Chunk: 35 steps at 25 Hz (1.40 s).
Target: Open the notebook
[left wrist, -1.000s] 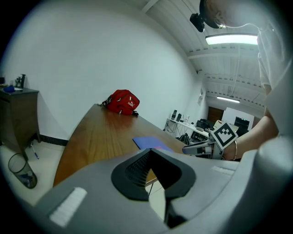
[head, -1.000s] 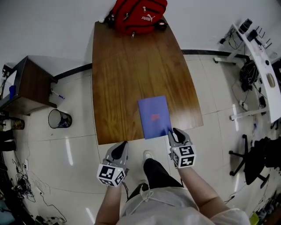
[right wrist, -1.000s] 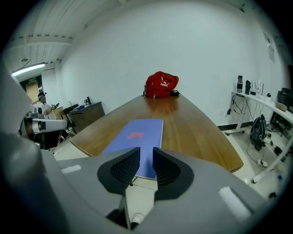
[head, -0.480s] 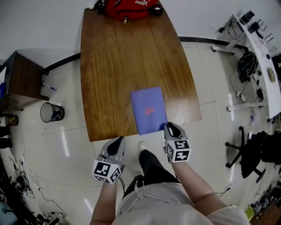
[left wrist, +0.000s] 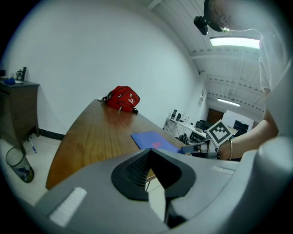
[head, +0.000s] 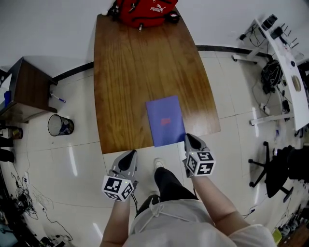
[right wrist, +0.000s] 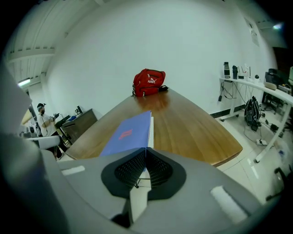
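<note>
a closed blue notebook (head: 165,120) lies flat near the front edge of a long wooden counter (head: 130,72), towards its right side, with a small red mark on its cover. the right claw (head: 189,139) sits at the notebook's near right corner, just off the counter's edge; seen from the right gripper view its jaws are pressed together, tips meeting just before the book's near edge, and whether they touch it cannot be told. the left claw (head: 129,155) hangs below the counter's front edge, well to the left of the notebook and apart from it, jaws likewise pressed together with nothing between them. a red bag (head: 145,9) rests at the counter's far end. a waste bin (head: 60,125) stands on the tiled floor to the left, beside a dark cabinet (head: 24,91).
</note>
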Available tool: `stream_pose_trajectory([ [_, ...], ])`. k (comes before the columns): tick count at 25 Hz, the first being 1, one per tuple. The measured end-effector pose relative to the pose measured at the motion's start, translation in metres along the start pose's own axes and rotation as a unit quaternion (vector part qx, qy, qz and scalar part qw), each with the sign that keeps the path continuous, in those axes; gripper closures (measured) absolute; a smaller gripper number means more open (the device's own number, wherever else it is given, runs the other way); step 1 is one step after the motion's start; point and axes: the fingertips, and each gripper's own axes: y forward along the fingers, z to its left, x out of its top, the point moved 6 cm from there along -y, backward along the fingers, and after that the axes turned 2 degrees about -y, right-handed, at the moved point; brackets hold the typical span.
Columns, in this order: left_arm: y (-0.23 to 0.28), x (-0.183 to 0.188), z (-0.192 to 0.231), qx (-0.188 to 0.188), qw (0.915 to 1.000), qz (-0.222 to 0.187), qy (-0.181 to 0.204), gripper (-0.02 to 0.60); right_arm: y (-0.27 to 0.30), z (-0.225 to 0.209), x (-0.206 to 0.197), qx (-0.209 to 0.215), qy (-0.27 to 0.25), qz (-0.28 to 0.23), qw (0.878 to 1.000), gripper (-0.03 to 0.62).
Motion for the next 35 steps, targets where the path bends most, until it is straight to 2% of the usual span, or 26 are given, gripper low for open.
stream_pose_trajectory([
  [8,-0.028,0.032,-0.011,0.017,0.9981,-0.054,0.025,0.577,-0.041,0.029,0.040,0.046,-0.024,-0.054,0.997,0.582],
  [12,-0.060,0.043,-0.007,0.037,0.9960,-0.076,0.029,0.577,-0.054,0.066,0.057,0.076,-0.051,-0.069,0.993,0.582],
  [17,-0.096,0.036,0.001,0.067,0.9935,-0.091,0.017,0.577,-0.055,0.121,0.068,0.133,-0.091,-0.077,0.984,0.580],
  [26,-0.151,0.010,0.013,0.126,0.9868,-0.101,-0.013,0.577,-0.037,0.207,0.047,0.226,-0.140,-0.060,0.962,0.586],
  [35,-0.171,-0.025,0.033,0.160,0.9812,-0.091,-0.058,0.577,-0.003,0.236,0.007,0.258,-0.136,-0.002,0.957,0.586],
])
